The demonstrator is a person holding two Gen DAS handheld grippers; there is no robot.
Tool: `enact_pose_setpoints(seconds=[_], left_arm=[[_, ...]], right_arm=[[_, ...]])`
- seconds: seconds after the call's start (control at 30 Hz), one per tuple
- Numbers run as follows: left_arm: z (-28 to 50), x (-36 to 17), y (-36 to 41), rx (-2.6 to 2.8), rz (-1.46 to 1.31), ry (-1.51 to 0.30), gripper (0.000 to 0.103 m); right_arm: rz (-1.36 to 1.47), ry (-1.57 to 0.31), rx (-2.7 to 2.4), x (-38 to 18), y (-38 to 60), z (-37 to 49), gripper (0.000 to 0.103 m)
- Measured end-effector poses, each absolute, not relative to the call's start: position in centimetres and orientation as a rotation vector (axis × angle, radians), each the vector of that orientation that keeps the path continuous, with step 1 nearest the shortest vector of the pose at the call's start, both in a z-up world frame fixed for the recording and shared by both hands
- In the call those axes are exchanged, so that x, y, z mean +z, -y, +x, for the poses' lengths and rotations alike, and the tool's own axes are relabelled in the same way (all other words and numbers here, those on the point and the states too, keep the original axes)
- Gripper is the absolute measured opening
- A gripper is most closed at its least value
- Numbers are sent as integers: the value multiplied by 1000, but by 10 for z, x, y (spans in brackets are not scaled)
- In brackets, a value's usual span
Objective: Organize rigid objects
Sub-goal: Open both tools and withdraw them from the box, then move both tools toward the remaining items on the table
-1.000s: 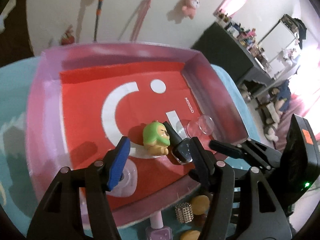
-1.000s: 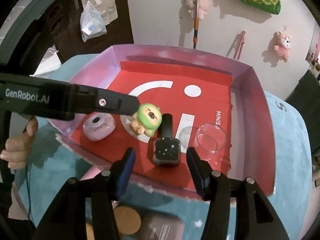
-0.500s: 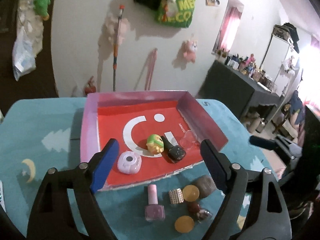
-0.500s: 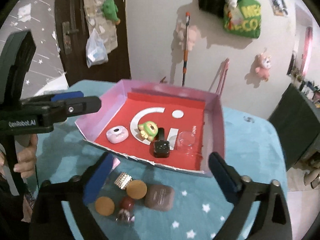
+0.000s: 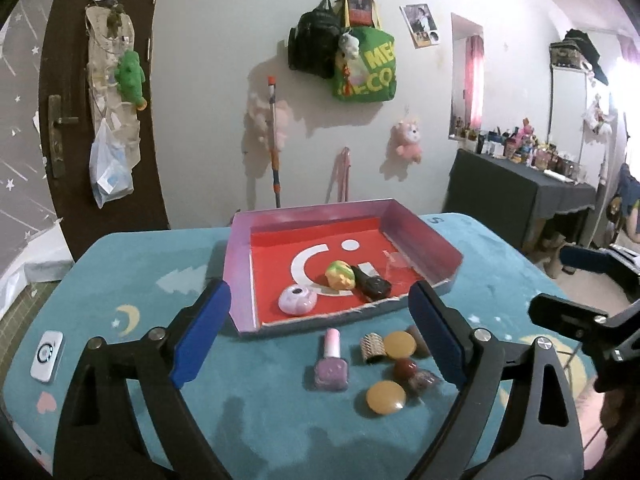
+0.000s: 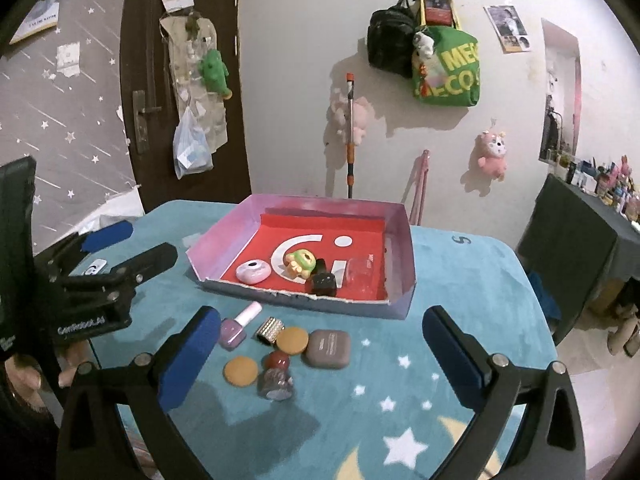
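A pink-walled tray with a red floor holds a lilac round case, a green-hooded figurine, a black bottle and a clear dome. In front of it on the teal cloth lie a lilac nail polish, a studded ring, two orange discs, a brown case and a red bead. My left gripper and right gripper are open, empty, held back above these items.
A white device lies at the cloth's left edge. A dark cabinet stands right. A mop and bags hang on the far wall. The left gripper body shows at the right wrist view's left.
Both grippers have pulled back and up from the tray, and their jaws have opened wider. The black bottle stays in the tray beside the figurine.
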State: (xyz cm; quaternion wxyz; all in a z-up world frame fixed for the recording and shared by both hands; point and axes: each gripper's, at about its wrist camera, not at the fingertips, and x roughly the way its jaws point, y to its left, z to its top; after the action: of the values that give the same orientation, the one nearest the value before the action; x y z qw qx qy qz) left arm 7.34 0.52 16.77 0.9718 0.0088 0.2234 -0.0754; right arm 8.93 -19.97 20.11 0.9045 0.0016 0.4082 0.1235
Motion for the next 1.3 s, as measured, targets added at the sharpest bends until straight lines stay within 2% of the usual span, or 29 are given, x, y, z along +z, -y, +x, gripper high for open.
enact_pose_setpoints(seconds=[0.37,0.7,0.97,1.3], left_arm=[[25,186,-1,-154,13,-391,93],[9,179,-1,-133,-1,-406,93],[17,156,-6,-109,-9,-461,93],[39,103,-8,-90,-27,-603,93]], right_arm=[[2,-805,252,213,202,57,103],[23,-793,242,216,212,40,103],[41,-817,217,196,215,35,103],[62,-894,175,147,218,40,103]])
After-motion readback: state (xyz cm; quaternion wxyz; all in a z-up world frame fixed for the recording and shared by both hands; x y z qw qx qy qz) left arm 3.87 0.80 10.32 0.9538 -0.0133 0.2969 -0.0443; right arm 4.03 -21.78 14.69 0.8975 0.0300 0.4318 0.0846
